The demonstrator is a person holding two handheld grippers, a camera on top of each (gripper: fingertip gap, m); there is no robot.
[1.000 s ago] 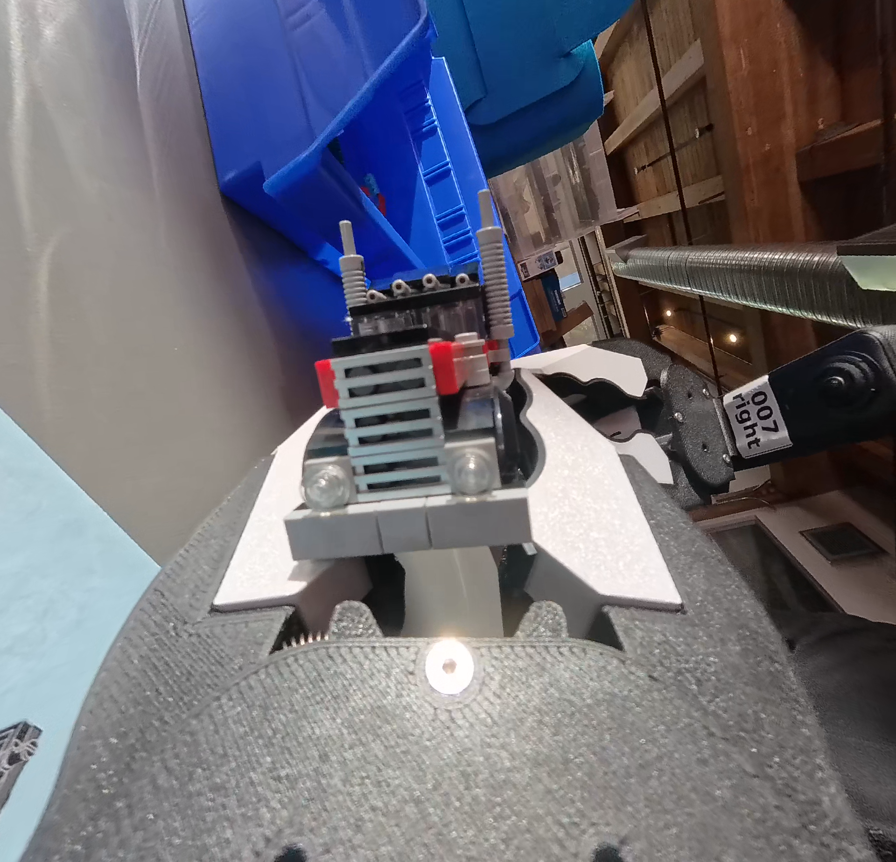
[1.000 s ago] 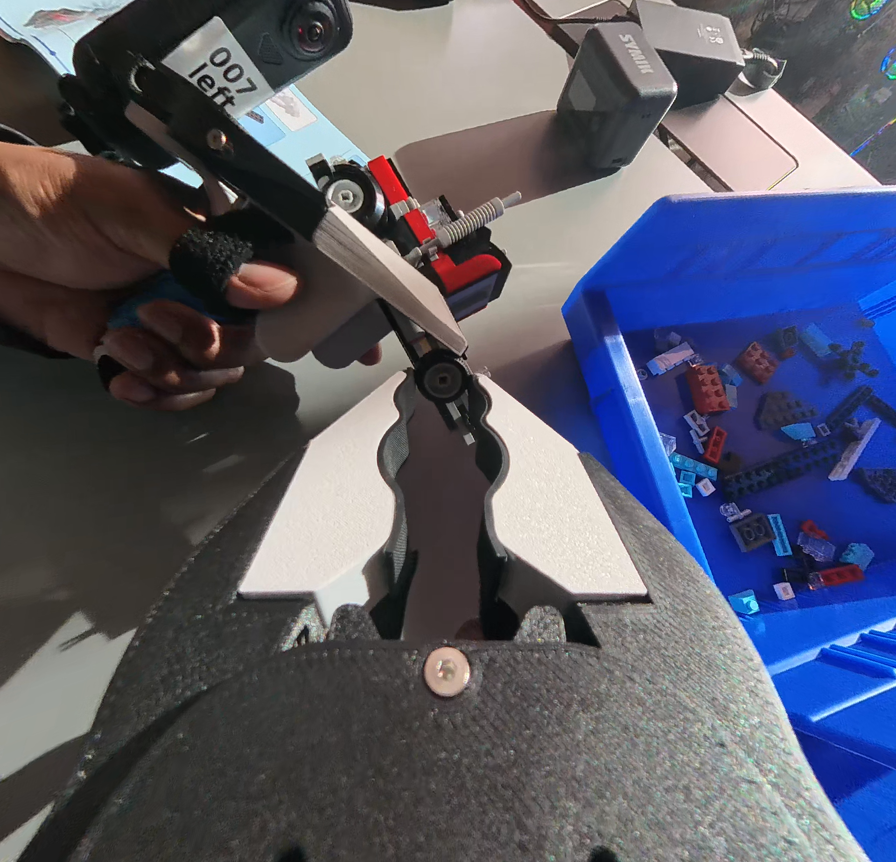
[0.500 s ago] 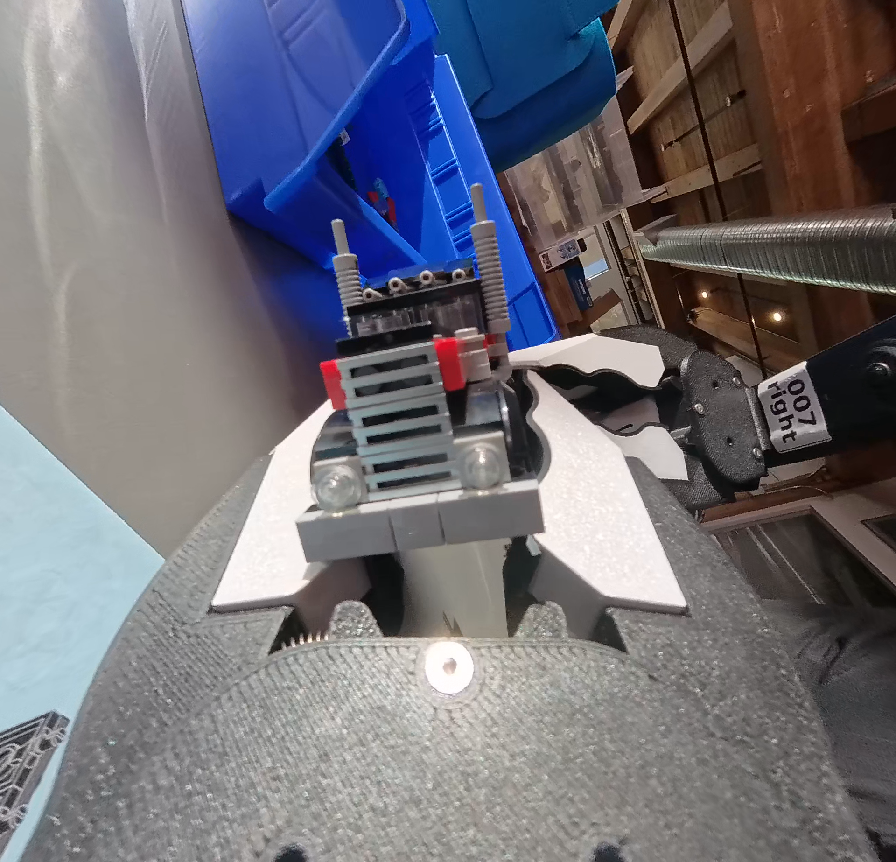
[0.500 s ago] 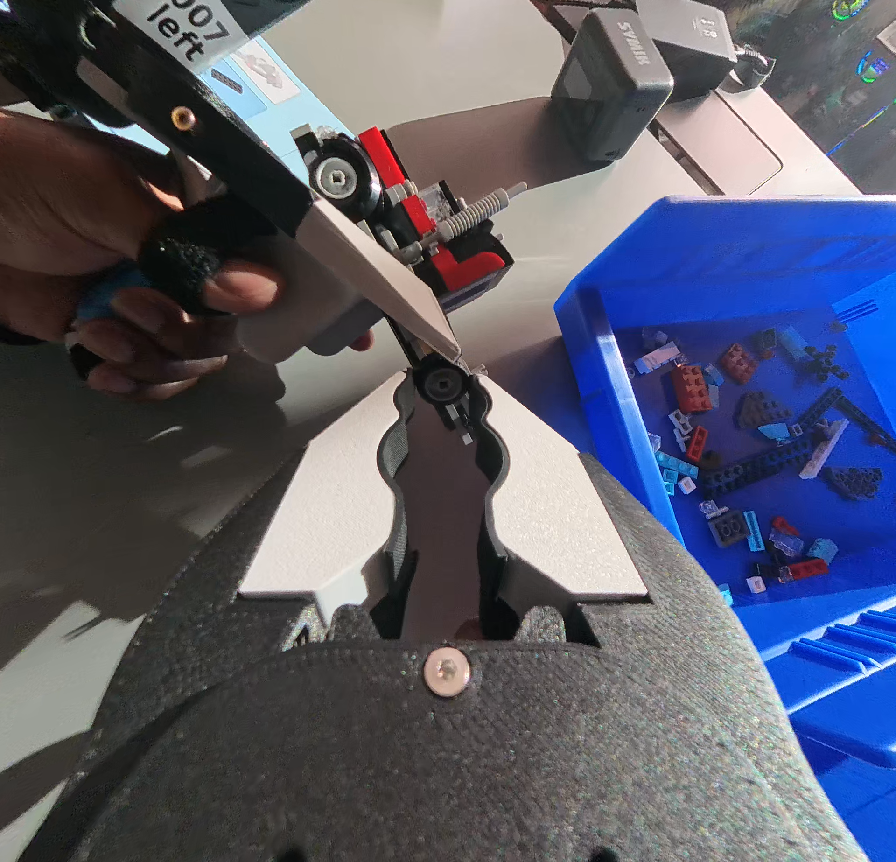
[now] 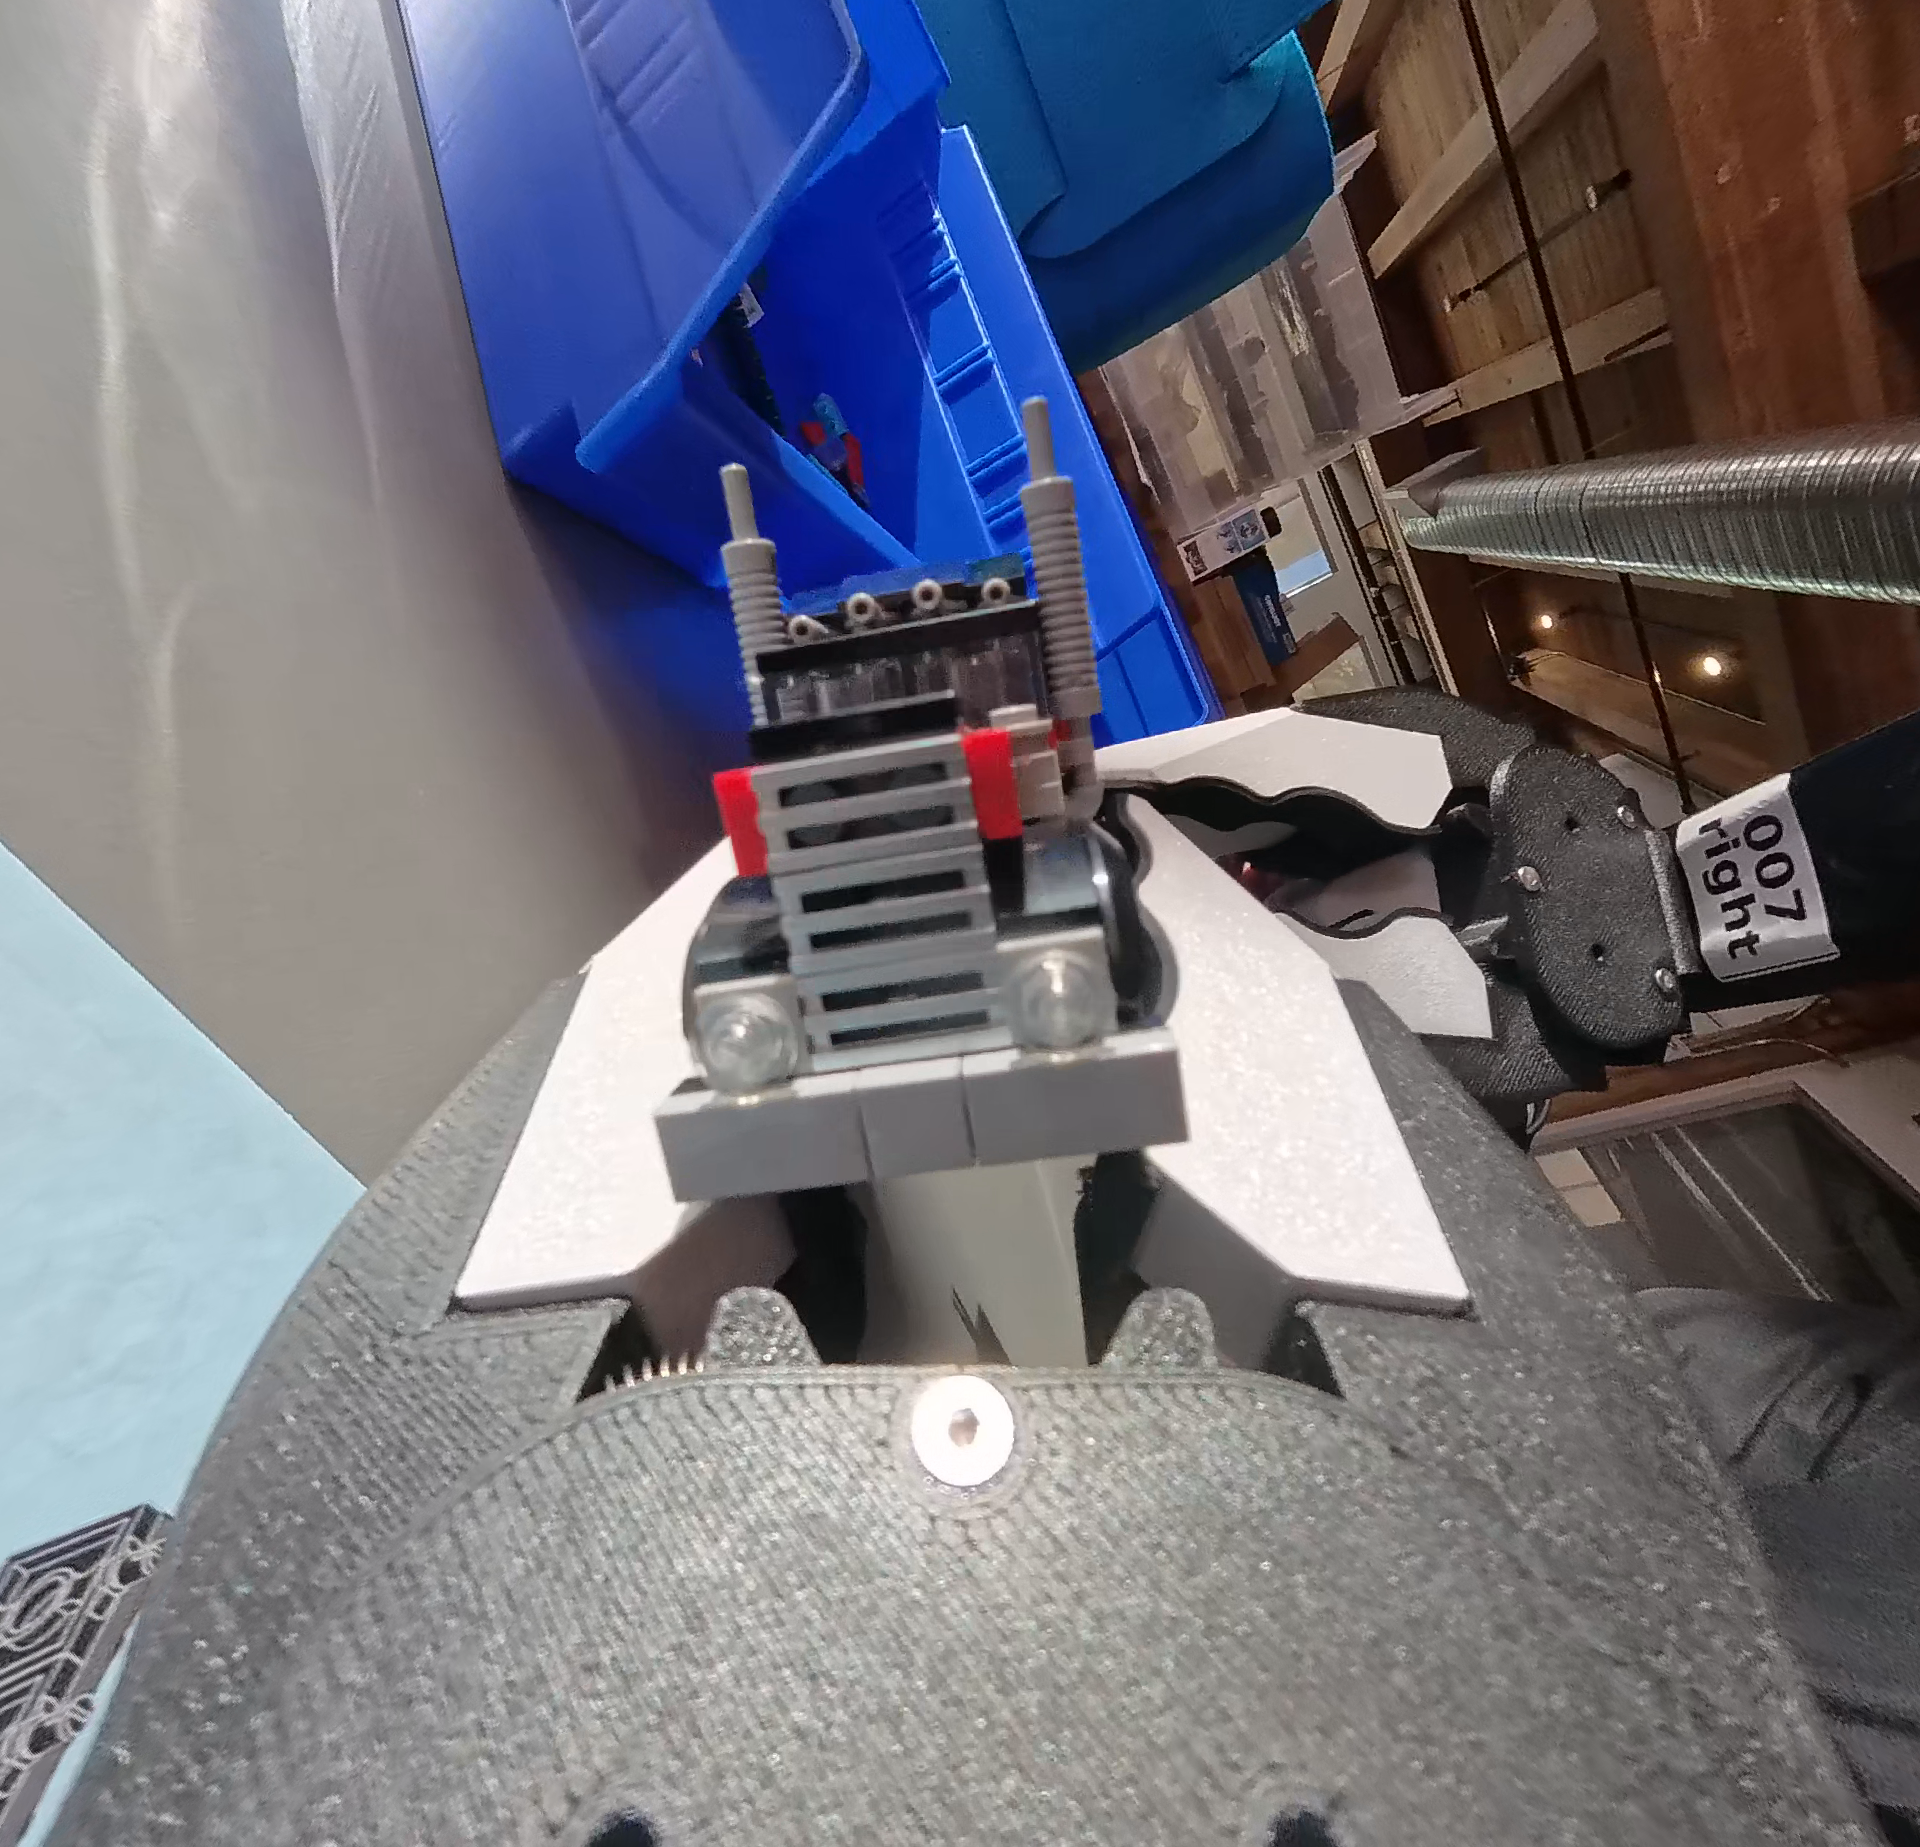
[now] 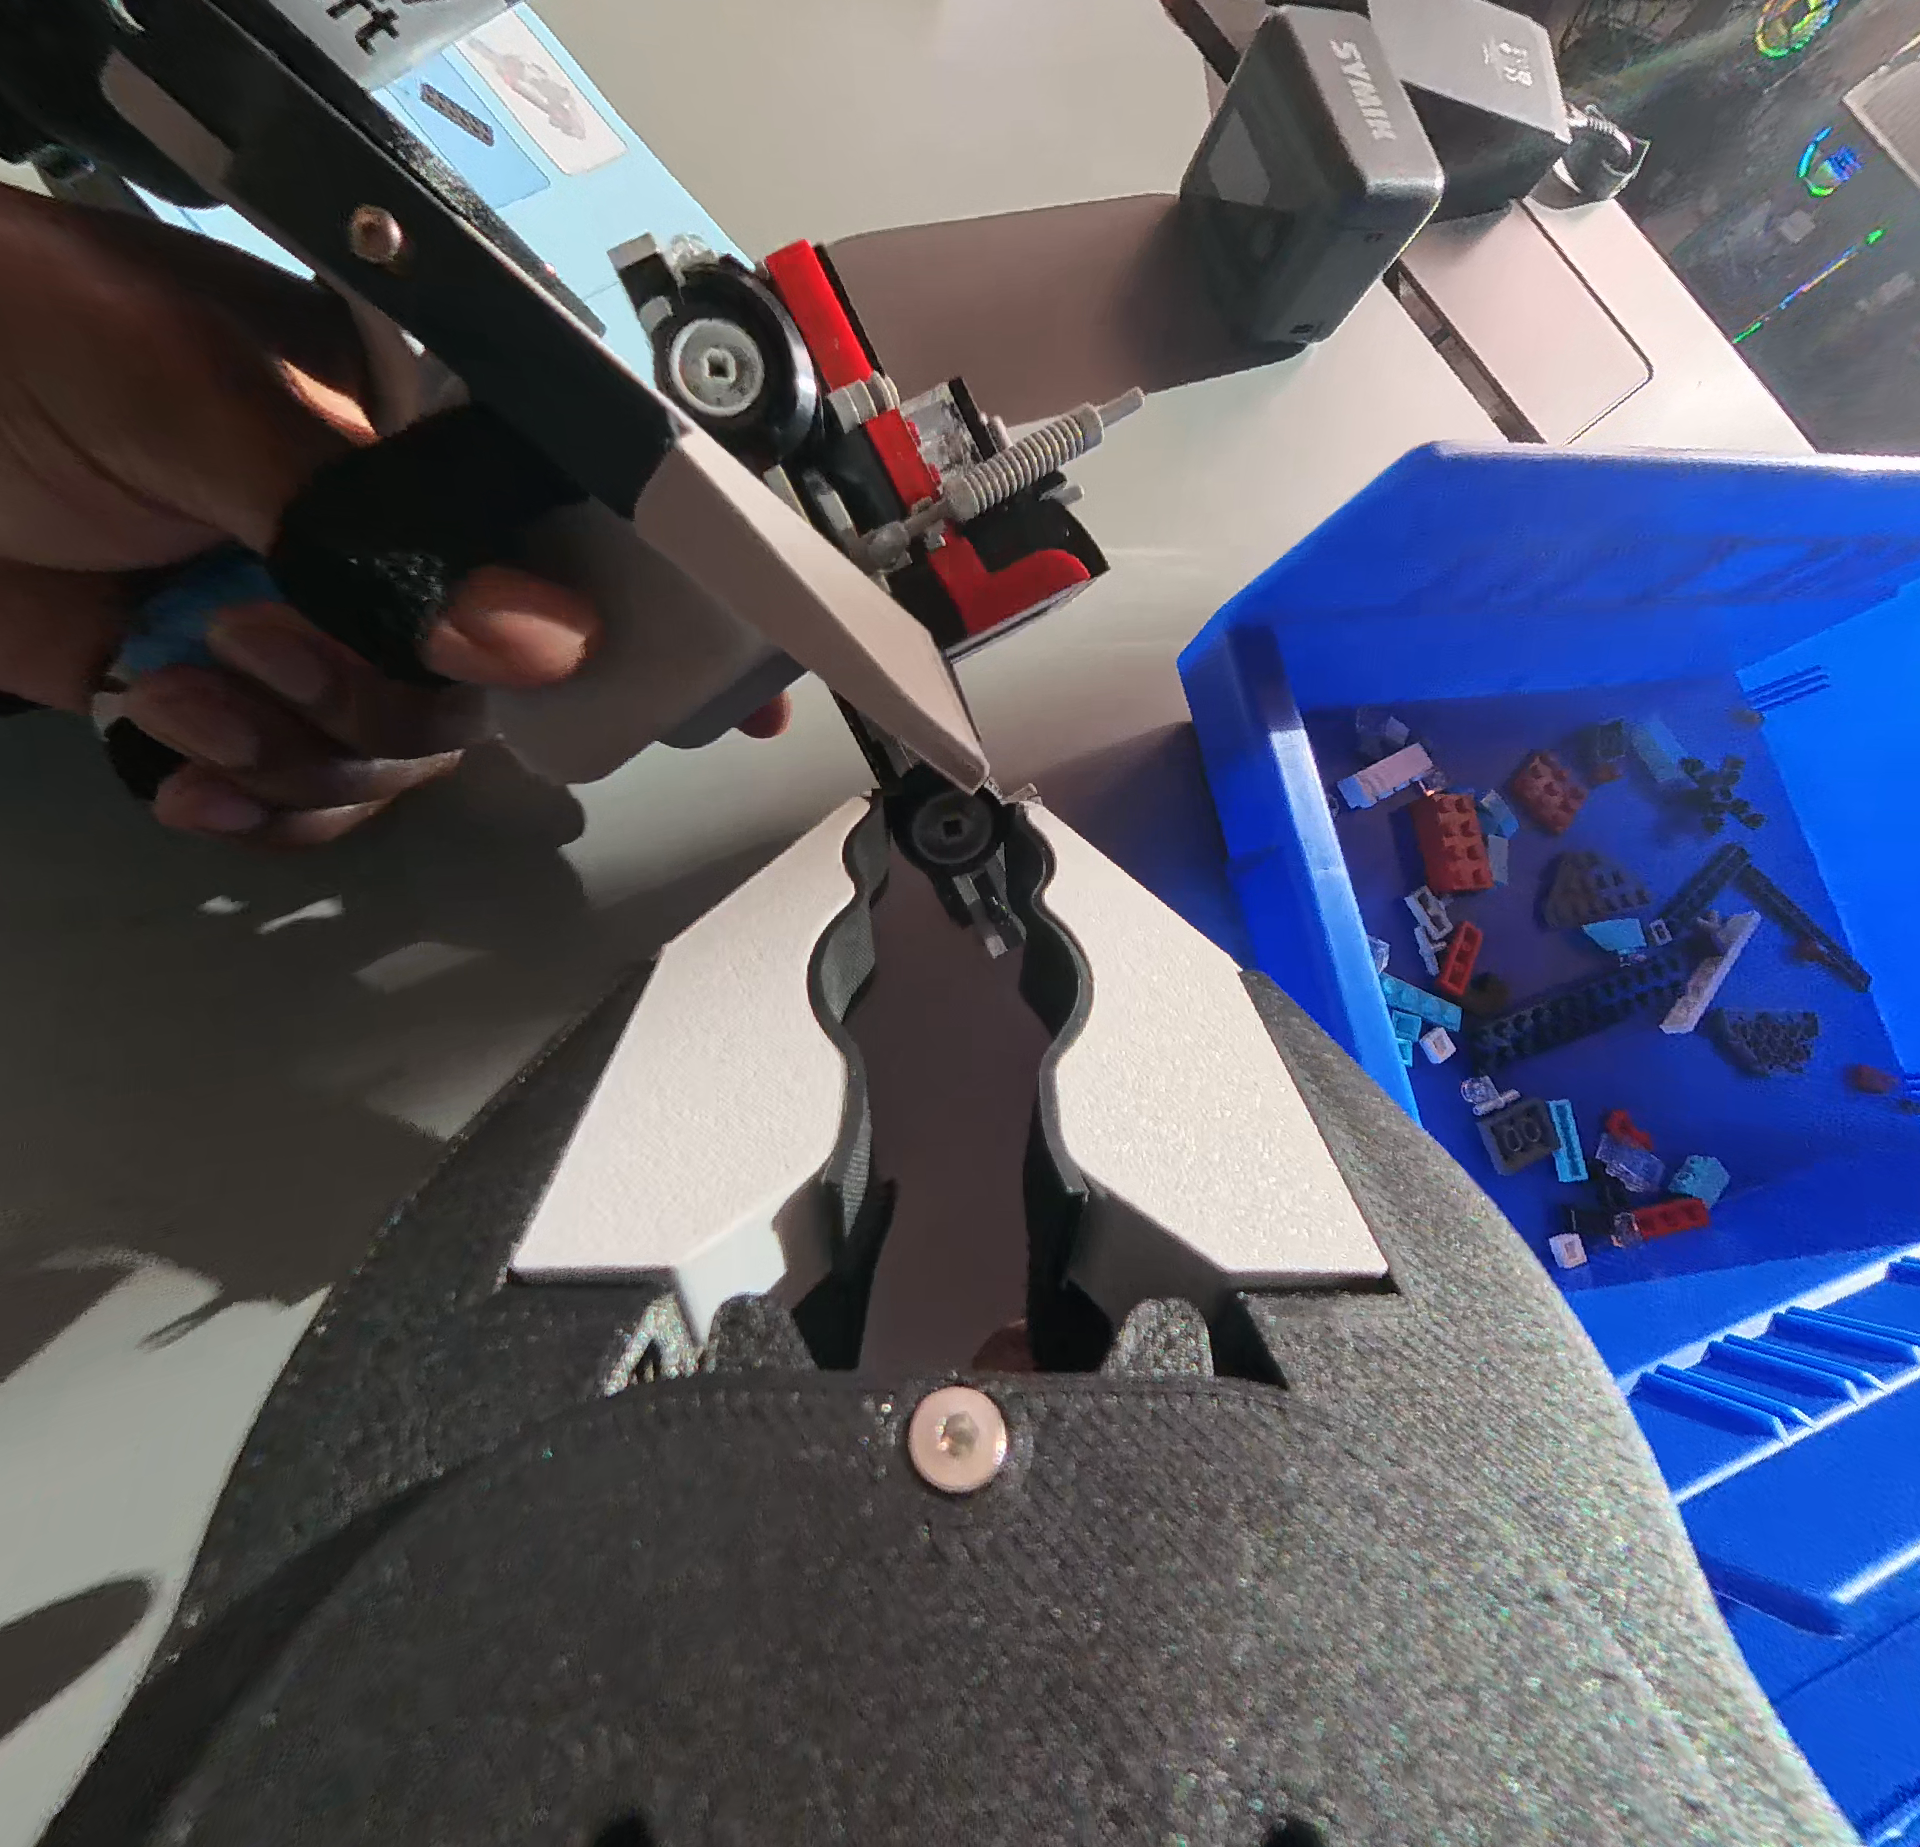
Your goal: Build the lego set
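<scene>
A grey, black and red lego truck (image 5: 914, 893) with two grey exhaust stacks sits between the fingers of my left gripper (image 5: 925, 852), which is shut on it, grille toward the camera. In the right wrist view the truck (image 6: 894, 467) is held above the table by the left gripper (image 6: 935, 748), with a person's hand (image 6: 260, 550) on its handle. My right gripper (image 6: 951, 810) is shut on a small black wheel (image 6: 951, 826) at the truck's rear end, just under the left gripper's finger. It also shows in the left wrist view (image 5: 1195, 831), coming in from the right.
A blue bin (image 6: 1268, 758) with several loose lego pieces (image 6: 1558, 976) stands at the right. A black camera (image 6: 1309, 176) and a grey box (image 6: 1455, 52) sit on the table at the back. A light blue instruction sheet (image 5: 104, 1226) lies at the left. Left and right tips are no more than a few centimetres apart.
The left gripper and truck have shifted up and tilted in the right wrist view. The right gripper has stayed closed on the black wheel at the truck's rear.
</scene>
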